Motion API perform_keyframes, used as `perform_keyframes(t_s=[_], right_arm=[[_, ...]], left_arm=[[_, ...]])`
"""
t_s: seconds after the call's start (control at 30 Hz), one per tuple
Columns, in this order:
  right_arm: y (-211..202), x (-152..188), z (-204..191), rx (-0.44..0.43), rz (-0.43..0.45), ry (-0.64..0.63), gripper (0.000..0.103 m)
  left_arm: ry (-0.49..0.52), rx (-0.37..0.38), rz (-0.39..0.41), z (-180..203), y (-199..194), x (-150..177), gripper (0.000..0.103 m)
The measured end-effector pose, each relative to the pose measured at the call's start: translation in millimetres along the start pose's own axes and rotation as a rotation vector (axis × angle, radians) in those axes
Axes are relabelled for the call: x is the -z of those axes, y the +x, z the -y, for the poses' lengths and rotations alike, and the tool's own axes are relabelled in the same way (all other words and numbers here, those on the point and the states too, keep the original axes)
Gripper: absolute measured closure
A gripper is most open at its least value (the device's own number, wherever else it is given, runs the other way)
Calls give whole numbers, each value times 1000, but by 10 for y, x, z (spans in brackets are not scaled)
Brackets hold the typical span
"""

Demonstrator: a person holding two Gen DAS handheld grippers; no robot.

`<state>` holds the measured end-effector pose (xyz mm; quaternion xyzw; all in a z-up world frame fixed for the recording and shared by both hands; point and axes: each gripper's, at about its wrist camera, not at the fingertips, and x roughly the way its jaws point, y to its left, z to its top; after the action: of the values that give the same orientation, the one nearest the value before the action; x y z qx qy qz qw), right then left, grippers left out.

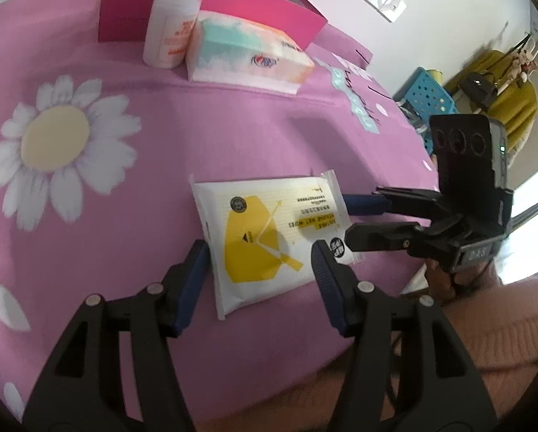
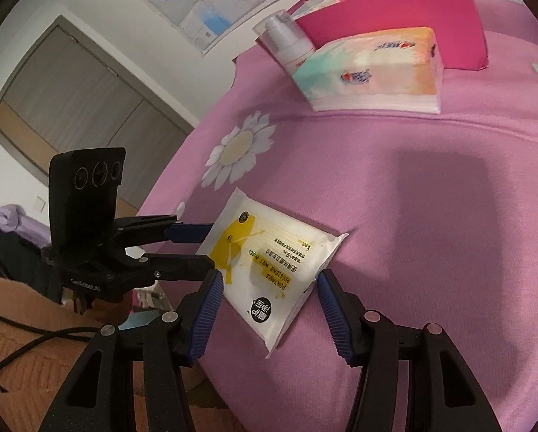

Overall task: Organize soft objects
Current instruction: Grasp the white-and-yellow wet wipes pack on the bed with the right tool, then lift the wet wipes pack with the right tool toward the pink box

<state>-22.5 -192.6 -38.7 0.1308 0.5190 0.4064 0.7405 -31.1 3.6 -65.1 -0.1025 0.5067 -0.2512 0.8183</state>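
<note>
Your left gripper (image 1: 260,257) hangs spread wide at the near end of the flat white-and-yellow wet-wipe pack (image 1: 269,230) lying on the pink flowered bedspread (image 1: 125,252), and your right gripper (image 2: 267,289) is just as wide over its other end, neither clenched on it. You seem about to pick it up: lower one and close across the soft pack. Beyond stand a white pump bottle (image 1: 171,25), a pastel tissue pack (image 1: 247,54) and a magenta box (image 1: 261,10), none blocking you
</note>
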Motion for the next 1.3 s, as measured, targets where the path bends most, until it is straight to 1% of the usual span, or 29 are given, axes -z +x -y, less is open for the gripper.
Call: perform_keyframes(t_s=[0.07, 0.13, 0.27, 0.33, 0.43, 0.57, 0.63, 0.73, 0.8, 1.1, 1.3], right_arm=[[-19, -26, 38, 17, 23, 18, 48], [-74, -53, 68, 50, 48, 29, 52], [-198, -148, 185, 65, 115, 60, 56], [-229, -199, 238, 75, 135, 72, 57], [-243, -256, 275, 83, 143, 78, 63], [-273, -315, 263, 100, 158, 59, 64], [-271, -335, 270, 103, 165, 64, 70], [-299, -375, 285, 109, 176, 69, 70], [-296, -426, 269, 114, 187, 65, 70], [-473, -605, 189, 132, 253, 28, 70], [-528, -631, 166, 142, 270, 22, 70]], left_arm=[[6, -12, 11, 30, 50, -67, 44], [0, -6, 21, 25, 74, -132, 44], [-2, -13, 43, 35, 113, -268, 47], [-3, -30, 48, 44, 141, -322, 48], [0, -60, 56, 48, 162, -377, 50], [-7, -67, 70, 37, 132, -447, 52], [-10, -73, 76, 45, 117, -495, 52], [-1, -86, 88, 76, 88, -548, 52], [15, -110, 99, 120, 60, -595, 52], [43, -129, 132, 238, 3, -758, 52], [55, -131, 143, 310, -20, -784, 52]])
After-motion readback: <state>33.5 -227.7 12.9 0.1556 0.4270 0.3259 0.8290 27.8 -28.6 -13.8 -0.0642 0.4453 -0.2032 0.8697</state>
